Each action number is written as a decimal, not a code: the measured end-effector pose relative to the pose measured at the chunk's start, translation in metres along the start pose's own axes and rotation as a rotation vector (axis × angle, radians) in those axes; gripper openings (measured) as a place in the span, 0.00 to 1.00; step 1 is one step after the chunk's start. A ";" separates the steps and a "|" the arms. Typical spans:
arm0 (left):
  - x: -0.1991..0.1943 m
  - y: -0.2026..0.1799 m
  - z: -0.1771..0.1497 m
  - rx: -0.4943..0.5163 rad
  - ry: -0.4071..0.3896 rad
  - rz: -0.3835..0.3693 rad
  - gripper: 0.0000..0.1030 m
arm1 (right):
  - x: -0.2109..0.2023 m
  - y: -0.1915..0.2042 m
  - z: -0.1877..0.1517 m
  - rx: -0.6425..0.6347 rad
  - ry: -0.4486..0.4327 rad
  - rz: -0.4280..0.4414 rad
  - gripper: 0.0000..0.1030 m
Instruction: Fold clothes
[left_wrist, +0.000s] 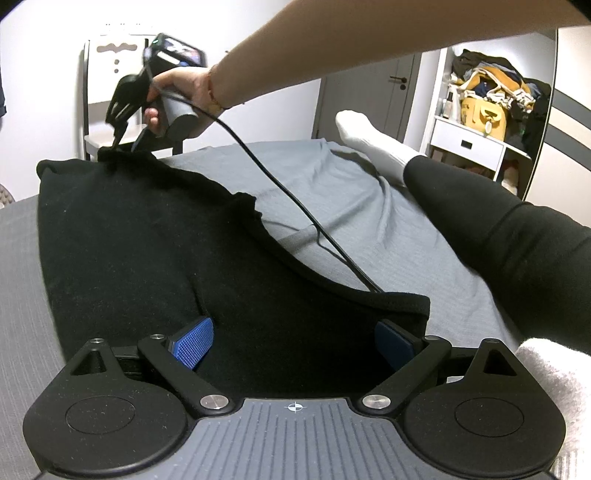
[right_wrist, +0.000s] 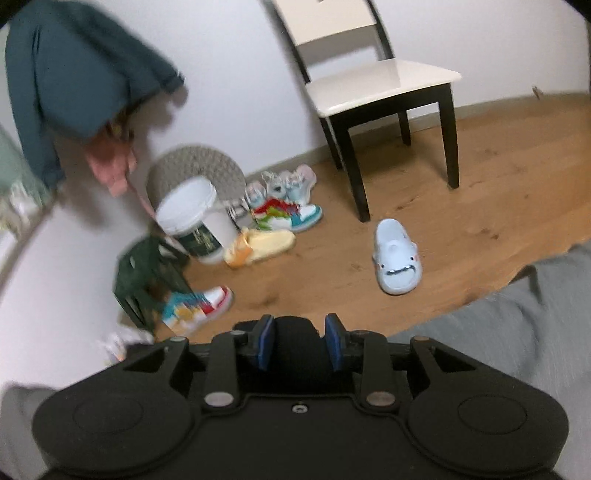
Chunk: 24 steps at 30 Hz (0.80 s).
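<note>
A black garment (left_wrist: 147, 236) lies spread on the grey bed (left_wrist: 354, 206). Its far corner is lifted by my right gripper (left_wrist: 123, 142), held by a hand reaching across in the left wrist view. In the right wrist view that right gripper (right_wrist: 300, 343) is shut on a bunch of the black garment (right_wrist: 295, 332), which fills the gap between its blue pads (right_wrist: 266, 341). My left gripper (left_wrist: 292, 343) stands open at the garment's near edge, its blue pads (left_wrist: 194, 341) wide apart with black cloth lying between them.
A person's leg in black with a white sock (left_wrist: 369, 140) rests on the bed at right. A black cable (left_wrist: 280, 184) trails across the sheet. Off the bed stand a white chair (right_wrist: 384, 85), shoes, a slipper (right_wrist: 395, 258) and a bucket (right_wrist: 192, 214) on the wooden floor.
</note>
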<state>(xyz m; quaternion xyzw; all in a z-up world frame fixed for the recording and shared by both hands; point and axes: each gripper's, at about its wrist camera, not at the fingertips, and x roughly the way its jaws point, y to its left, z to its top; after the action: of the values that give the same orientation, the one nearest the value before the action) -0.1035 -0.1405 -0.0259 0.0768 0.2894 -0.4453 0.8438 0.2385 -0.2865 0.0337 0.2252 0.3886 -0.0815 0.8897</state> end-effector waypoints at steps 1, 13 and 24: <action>0.000 0.000 0.000 0.000 -0.001 -0.001 0.91 | 0.004 0.003 -0.001 -0.007 0.012 -0.010 0.29; 0.001 -0.002 0.000 0.006 -0.001 -0.006 0.94 | 0.003 -0.001 0.001 0.051 -0.046 -0.069 0.05; 0.001 -0.003 -0.001 0.007 -0.002 -0.008 0.94 | -0.003 -0.023 0.001 0.146 -0.015 -0.083 0.34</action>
<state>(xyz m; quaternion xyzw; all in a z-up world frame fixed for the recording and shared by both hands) -0.1060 -0.1432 -0.0268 0.0782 0.2872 -0.4499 0.8420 0.2299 -0.3075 0.0283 0.2727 0.3839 -0.1484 0.8696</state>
